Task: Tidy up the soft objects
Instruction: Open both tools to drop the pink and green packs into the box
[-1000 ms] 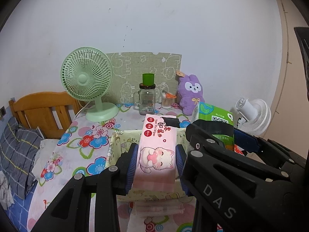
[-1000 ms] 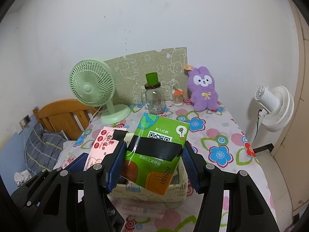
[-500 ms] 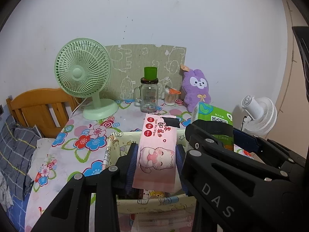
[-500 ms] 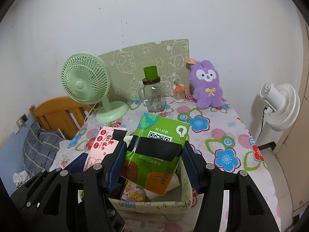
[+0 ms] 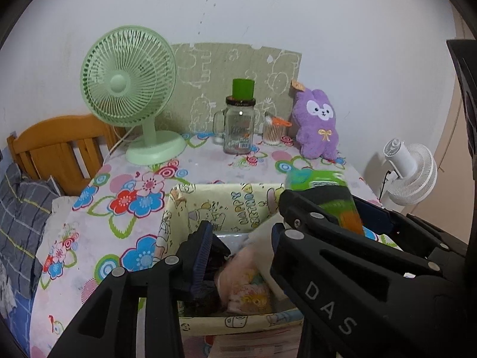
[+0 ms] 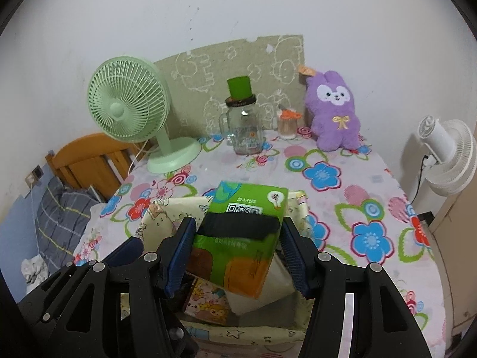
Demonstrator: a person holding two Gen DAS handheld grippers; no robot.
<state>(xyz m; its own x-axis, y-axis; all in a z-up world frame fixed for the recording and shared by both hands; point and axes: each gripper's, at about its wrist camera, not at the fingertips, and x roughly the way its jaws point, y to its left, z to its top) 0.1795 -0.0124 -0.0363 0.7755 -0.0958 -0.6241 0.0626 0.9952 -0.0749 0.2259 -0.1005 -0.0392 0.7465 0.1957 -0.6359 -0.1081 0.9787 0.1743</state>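
The green pack (image 6: 238, 232) is gripped between the blue pads of the right claw (image 6: 238, 250), tilted over the open fabric basket (image 6: 167, 208); its wrapper is glossy film with a black band across it. The pink pack (image 5: 247, 271) shows blurred inside the basket, between the fingers of the left claw (image 5: 238, 256), whose jaws are opening and no longer press on it. The basket is soft, pale yellow cloth with cartoon prints, and it stands on the surface (image 6: 357, 197) under a flowered cloth. The two claws are just beside each other above the basket. Farther back near the wall stand a green fan (image 5: 131, 89), a glass jar (image 5: 240, 128) with a green cap, a small cup (image 5: 272, 128) and a purple plush rabbit (image 5: 317, 125). A white fan (image 6: 447, 152) stands off to the right. At the left are a wooden bed frame (image 5: 59, 146) and grey checked bedding (image 5: 21, 208).
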